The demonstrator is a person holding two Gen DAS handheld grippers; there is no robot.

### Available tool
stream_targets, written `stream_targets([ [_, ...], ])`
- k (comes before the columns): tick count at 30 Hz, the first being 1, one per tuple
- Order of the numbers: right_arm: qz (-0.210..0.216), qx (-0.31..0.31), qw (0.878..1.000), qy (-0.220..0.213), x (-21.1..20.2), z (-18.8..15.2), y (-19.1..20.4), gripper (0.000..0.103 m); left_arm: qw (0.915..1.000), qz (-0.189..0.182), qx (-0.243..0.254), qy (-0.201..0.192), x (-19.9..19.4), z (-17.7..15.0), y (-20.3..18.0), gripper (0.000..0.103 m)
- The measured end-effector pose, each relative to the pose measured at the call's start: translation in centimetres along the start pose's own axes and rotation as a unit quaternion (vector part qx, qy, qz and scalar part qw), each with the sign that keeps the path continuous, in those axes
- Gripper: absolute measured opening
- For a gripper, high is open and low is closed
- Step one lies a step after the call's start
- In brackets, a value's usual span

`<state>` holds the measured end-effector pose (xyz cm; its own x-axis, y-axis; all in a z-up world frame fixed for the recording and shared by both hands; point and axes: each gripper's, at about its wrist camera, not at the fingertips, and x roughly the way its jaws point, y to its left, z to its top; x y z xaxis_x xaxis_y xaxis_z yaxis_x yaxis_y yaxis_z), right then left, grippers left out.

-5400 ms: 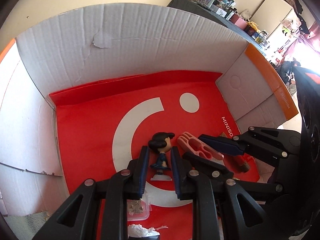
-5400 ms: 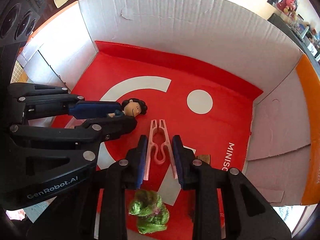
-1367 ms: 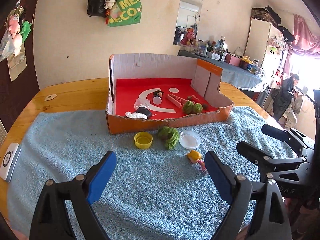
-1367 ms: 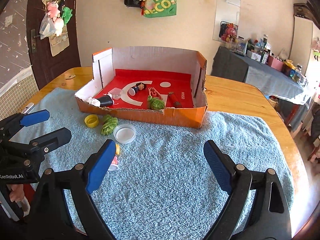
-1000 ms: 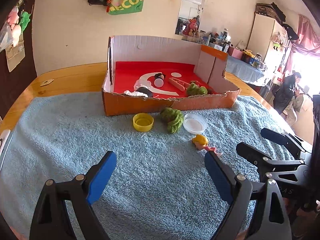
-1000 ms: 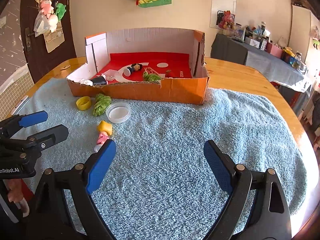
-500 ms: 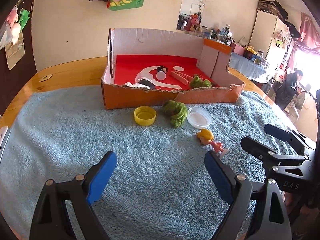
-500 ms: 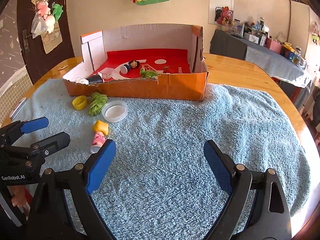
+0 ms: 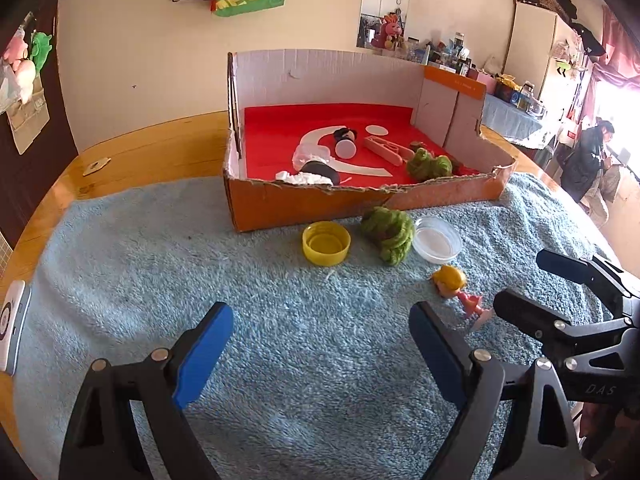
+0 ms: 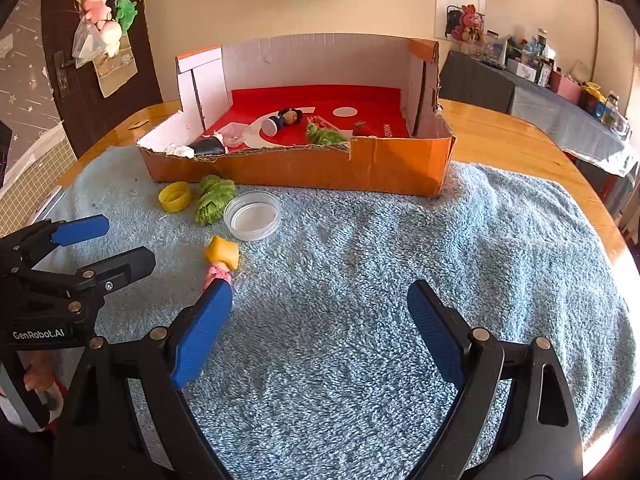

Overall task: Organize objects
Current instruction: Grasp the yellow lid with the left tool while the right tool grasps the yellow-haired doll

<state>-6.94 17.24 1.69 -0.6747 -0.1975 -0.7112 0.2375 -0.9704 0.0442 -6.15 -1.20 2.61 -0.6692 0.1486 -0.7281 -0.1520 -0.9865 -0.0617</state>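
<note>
An open cardboard box [image 9: 360, 200] [image 10: 400, 168] with a red floor holds a dark-haired figurine [image 9: 345, 136], a pink clip [image 9: 384, 150], a green woolly lump [image 9: 428, 164] and other small items. On the blue towel in front of it lie a yellow cap [image 9: 326, 243] [image 10: 175, 196], a green woolly lump [image 9: 388, 234] [image 10: 214, 198], a clear lid [image 9: 437, 239] [image 10: 252, 216] and a yellow-haired pink figurine [image 9: 458, 288] [image 10: 221, 260]. My left gripper [image 9: 320, 344] is open and empty over the towel. My right gripper [image 10: 320, 320] is open and empty, with its left finger beside the pink figurine.
The blue towel [image 9: 160, 260] covers a round wooden table [image 10: 520, 140]. A white device [image 9: 12, 328] lies at the table's left edge. A wall with hanging bags is behind the box. A second table with clutter stands at the back right.
Both grippers have pulled back out of the box and stand wide open over the towel. In the last second they have crept forward and lower toward the loose items.
</note>
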Motion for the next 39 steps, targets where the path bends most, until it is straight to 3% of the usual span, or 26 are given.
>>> stream_targets([
  [5, 0.021, 0.003, 1.000, -0.001, -0.1, 0.7, 0.5, 0.090, 0.9998, -0.007, 0.003, 0.021, 1.0, 0.2, 0.9, 0.091],
  [10, 0.065, -0.004, 0.997, 0.031, 1.0, 1.0, 1.5, 0.090, 0.9995, -0.014, 0.004, 0.027, 1.4, 0.7, 1.3, 0.091],
  [17, -0.031, -0.050, 0.997, 0.041, 2.3, 1.2, 2.2, 0.090, 0.9992, -0.014, 0.005, 0.037, 2.3, 1.5, 1.8, 0.091],
  [20, -0.043, -0.038, 0.998, 0.036, 2.2, 1.6, 0.6, 0.090, 0.9992, -0.012, 0.014, 0.035, 2.6, 1.9, 1.4, 0.091],
  [25, 0.017, -0.057, 0.998, 0.039, 2.0, 1.9, 0.3, 0.090, 0.9989, -0.027, 0.016, 0.034, 3.3, 2.6, 1.3, 0.091],
  [28, 0.038, -0.079, 0.995, 0.039, 2.1, 2.0, 0.9, 0.089, 0.9990, -0.025, 0.019, 0.033, 3.7, 3.0, 1.3, 0.084],
  [29, 0.042, -0.085, 0.995, 0.038, 2.2, 2.0, 1.1, 0.087, 0.9990, -0.023, 0.020, 0.032, 3.8, 3.1, 1.3, 0.081],
  [31, 0.044, -0.098, 0.993, 0.040, 2.3, 2.0, 1.6, 0.066, 0.9989, -0.025, 0.019, 0.034, 3.9, 3.3, 1.3, 0.080],
  [33, 0.053, -0.103, 0.992, 0.047, 2.6, 1.8, 1.8, 0.054, 0.9987, -0.034, 0.019, 0.033, 4.0, 3.5, 1.2, 0.075],
  [35, 0.058, -0.107, 0.992, 0.042, 2.6, 1.8, 2.0, 0.052, 0.9986, -0.036, 0.022, 0.033, 4.0, 3.6, 1.0, 0.066],
  [39, 0.073, -0.116, 0.990, 0.042, 2.6, 1.9, 2.4, 0.038, 0.9981, -0.040, 0.034, 0.032, 4.1, 3.7, 0.4, 0.060],
])
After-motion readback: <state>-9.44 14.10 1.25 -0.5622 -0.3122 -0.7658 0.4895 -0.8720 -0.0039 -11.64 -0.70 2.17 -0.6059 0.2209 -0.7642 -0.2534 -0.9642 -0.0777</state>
